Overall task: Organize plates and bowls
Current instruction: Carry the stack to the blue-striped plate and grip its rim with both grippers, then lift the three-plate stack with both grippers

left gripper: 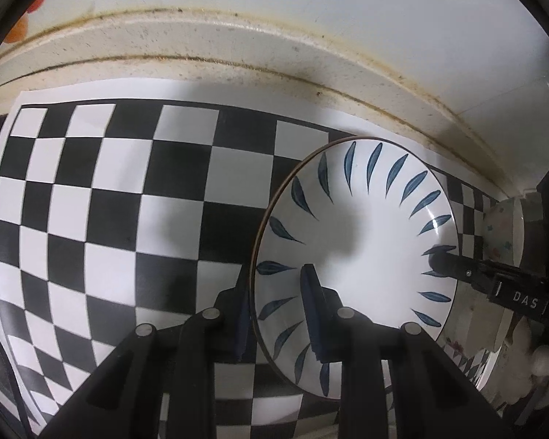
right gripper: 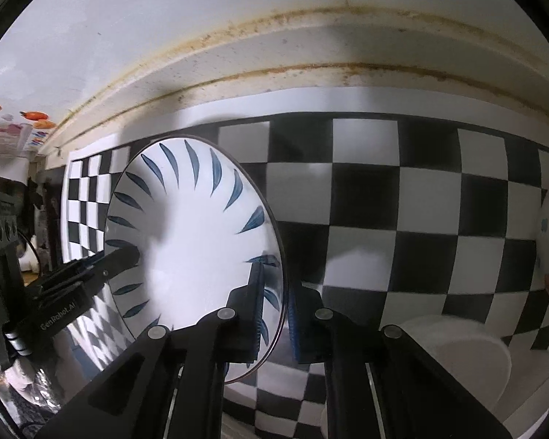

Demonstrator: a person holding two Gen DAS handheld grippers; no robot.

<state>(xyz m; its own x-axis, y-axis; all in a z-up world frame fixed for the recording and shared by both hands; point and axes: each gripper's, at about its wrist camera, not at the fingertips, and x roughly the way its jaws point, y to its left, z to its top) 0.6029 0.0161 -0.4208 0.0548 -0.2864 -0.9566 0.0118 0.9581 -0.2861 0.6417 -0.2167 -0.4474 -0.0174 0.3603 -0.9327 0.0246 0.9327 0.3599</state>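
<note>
Two grips: you have both grippers clamped on one plate, at opposite edges.
Plate: the plate [left gripper: 362, 219] is white with blue leaf strokes round the rim; it sits over the checkered mat [left gripper: 102, 197] on the worktop, near the mat's back edge. Whether it rests flat or is already lifted you cannot tell from these views.
Left gripper: your left gripper [left gripper: 278, 314] is clenched on the plate's rim, one finger inside the plate and the other outside under the edge.
Right gripper: your right gripper [right gripper: 278, 303] is grasping the far side of the plate the same way, its inner finger lying on the leaf band and its outer finger just beyond the edge.
Neighbours: a patterned bowl [left gripper: 501, 230] stands just beyond the plate on your right-hand side; a white dish [right gripper: 457, 351] lies further out on that side.
Handling: judge the plate stiff, glazed and slippery, fairly heavy for its thin rim, and breakable if dropped or knocked.
Where to hold: the rim is the only purchase; keep the pads deep over the edge, not on the lip alone.
Risk: uneven lift between your hands could tilt the plate and let it slide out.
</note>
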